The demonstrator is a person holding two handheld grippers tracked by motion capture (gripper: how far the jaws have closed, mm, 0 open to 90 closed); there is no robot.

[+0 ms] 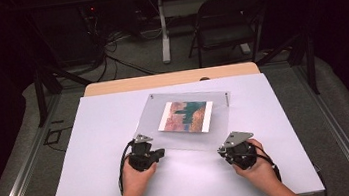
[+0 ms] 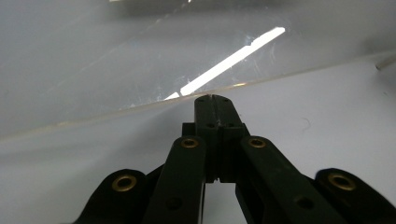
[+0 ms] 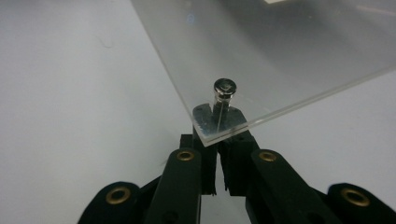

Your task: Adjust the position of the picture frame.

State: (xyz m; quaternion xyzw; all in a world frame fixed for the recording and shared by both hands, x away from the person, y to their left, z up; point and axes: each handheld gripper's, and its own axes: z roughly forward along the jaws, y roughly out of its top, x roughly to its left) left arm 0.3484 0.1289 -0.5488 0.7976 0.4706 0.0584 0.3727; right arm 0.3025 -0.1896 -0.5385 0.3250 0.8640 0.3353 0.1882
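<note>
- While both grippers sit at the frame's near edge, the step looks like taking hold of it.
- Left gripper: jaws closed, empty, tips at the near left edge.
- Right gripper: pinching the near right corner by its stud.
- Frame lies mid-table, long axis left-right, slightly skewed.
- Next likely needs a level, joint lift.

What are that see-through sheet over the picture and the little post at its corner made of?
The see-through sheet looks like clear acrylic or perhaps glass: transparent, glossy, with a polished edge and a bright light streak reflected in it. The little post looks like shiny polished metal, judging by its silvery mirrored cap.
</note>
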